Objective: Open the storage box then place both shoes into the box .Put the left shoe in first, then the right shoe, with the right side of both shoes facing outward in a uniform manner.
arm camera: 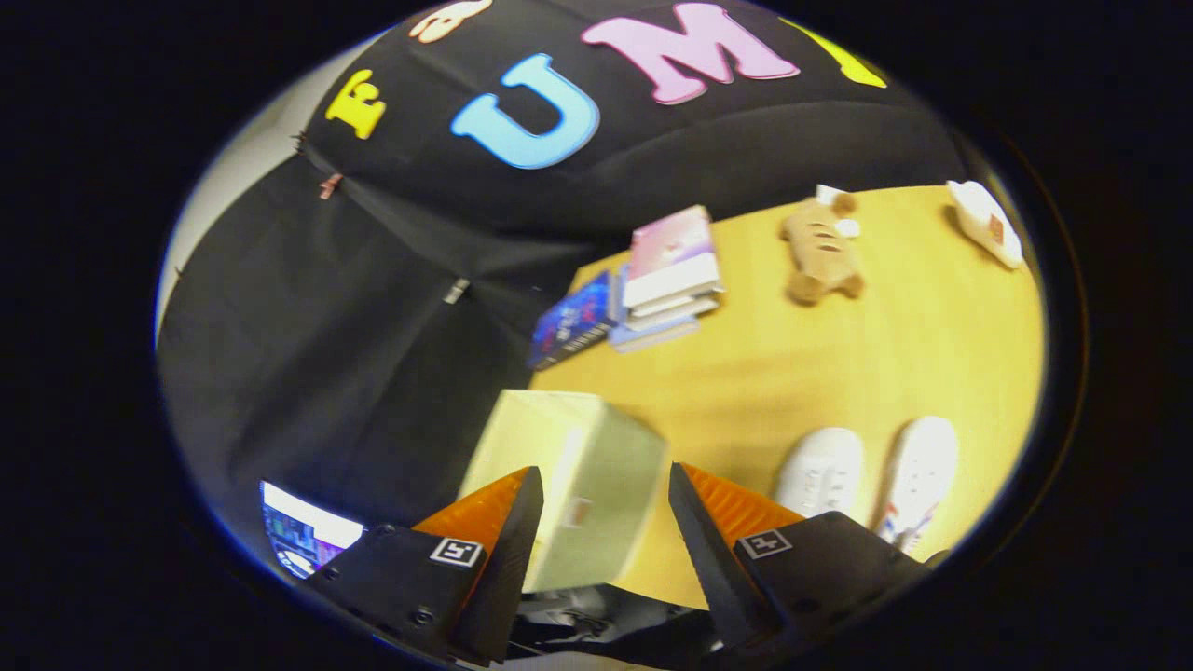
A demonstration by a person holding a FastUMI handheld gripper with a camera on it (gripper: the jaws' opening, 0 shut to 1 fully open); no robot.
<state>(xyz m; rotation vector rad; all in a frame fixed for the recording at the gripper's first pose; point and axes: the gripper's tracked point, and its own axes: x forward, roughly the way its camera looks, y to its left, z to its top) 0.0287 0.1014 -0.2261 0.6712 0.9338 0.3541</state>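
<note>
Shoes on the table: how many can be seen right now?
2. Both white shoes lie side by side on the wooden table, beyond the open gripper: one shoe nearer the storage box, the other shoe beside it, farther out.

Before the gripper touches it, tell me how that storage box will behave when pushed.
The storage box looks like a thin-walled, boxy shell, so probably light and apt to slide on the smooth table. Its flat sides suggest it won't roll. The open gripper frames it between its fingers, not yet pressing.
</note>
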